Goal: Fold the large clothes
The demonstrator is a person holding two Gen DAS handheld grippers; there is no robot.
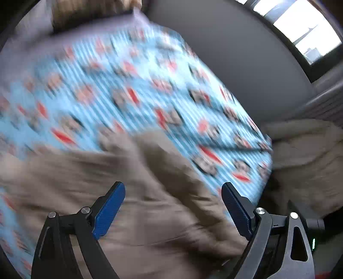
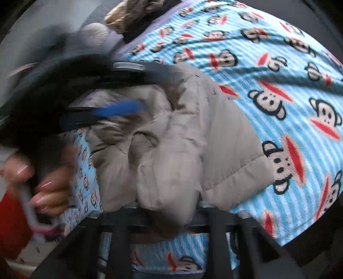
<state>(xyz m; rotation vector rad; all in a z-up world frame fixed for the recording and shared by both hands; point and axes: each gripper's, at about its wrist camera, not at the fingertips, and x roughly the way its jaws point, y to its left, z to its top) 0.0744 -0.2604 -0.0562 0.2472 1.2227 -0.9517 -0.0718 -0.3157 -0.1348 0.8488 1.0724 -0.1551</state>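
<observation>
A beige padded jacket (image 2: 182,137) lies crumpled on a blue striped blanket with monkey faces (image 2: 289,85). In the left wrist view the jacket (image 1: 137,206) fills the lower middle, blurred by motion. My left gripper (image 1: 173,208) is open above it, its blue pads (image 1: 109,210) wide apart and empty. It shows in the right wrist view (image 2: 103,111) as a dark blur at the jacket's left side. My right gripper (image 2: 169,206) is shut on a fold of the jacket, its fingertips hidden under the fabric.
A grey wall (image 1: 246,64) and a window (image 1: 304,30) lie behind the bed. A cream fleece heap (image 1: 304,163) sits at the blanket's right edge. A hand (image 2: 51,188) holds the left gripper's handle. Plush things (image 2: 133,15) lie at the far end.
</observation>
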